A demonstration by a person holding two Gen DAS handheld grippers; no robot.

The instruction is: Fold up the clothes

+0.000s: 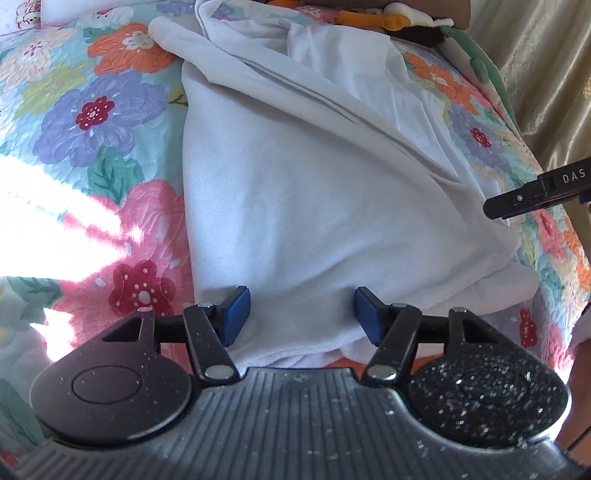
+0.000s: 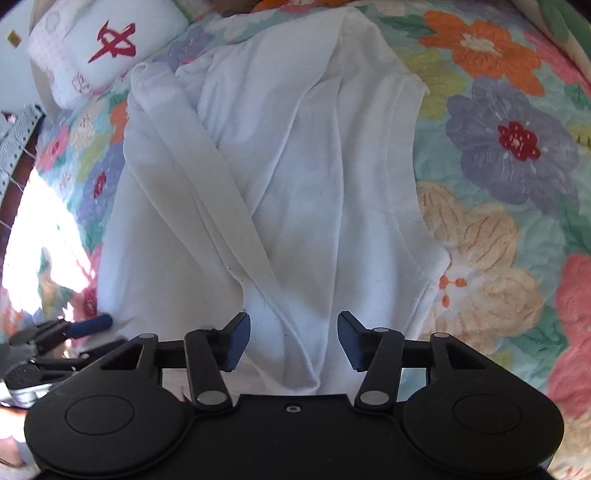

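Note:
A white garment (image 1: 314, 184) lies partly folded on a floral quilt (image 1: 92, 110). My left gripper (image 1: 301, 314) is open, its blue pads on either side of the garment's near edge, nothing pinched. In the right wrist view the same white garment (image 2: 295, 184) shows a folded strip crossing it diagonally. My right gripper (image 2: 293, 338) is open just above the garment's near hem. The right gripper's black finger (image 1: 532, 197) shows at the right edge of the left wrist view. The left gripper (image 2: 66, 332) shows at the lower left of the right wrist view.
A white pillow with a red mark (image 2: 103, 44) lies at the quilt's far left. Orange and green toys (image 1: 391, 20) sit at the far edge. A shiny beige curtain (image 1: 546, 74) hangs to the right. Bright sunlight (image 1: 55, 236) falls on the quilt.

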